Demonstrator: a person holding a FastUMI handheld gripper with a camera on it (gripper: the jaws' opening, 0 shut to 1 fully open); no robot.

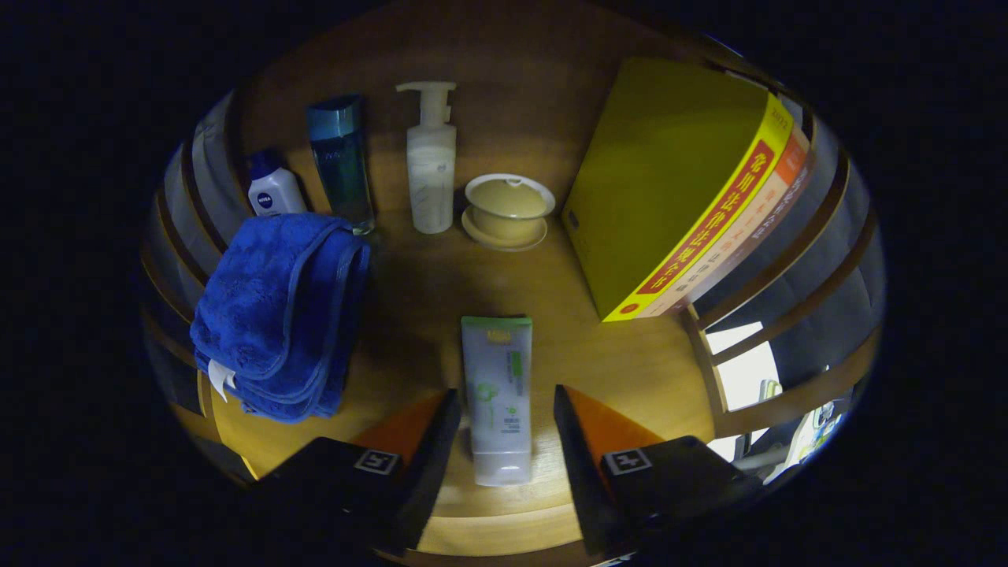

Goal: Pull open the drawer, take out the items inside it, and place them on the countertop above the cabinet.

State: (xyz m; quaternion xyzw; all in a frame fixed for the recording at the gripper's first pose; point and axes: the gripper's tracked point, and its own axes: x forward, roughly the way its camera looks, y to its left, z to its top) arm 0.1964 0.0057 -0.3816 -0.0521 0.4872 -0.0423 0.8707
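A white tube with a green cap [497, 398] lies flat on the wooden countertop [622, 354], cap end pointing away from me. My gripper [506, 392] is open, one finger on each side of the tube's lower half. A small gap shows between each finger and the tube, so neither presses on it. The tube's crimped end rests near the countertop's front edge.
A folded blue towel [276, 315] lies left of the fingers. Beyond it stand a small white bottle [272, 190], a tall blue bottle [340, 161], a white pump bottle [431, 169] and a lidded cup on a saucer [508, 209]. A stack of books [677, 181] leans at the right. Slatted rails [787, 268] flank the top.
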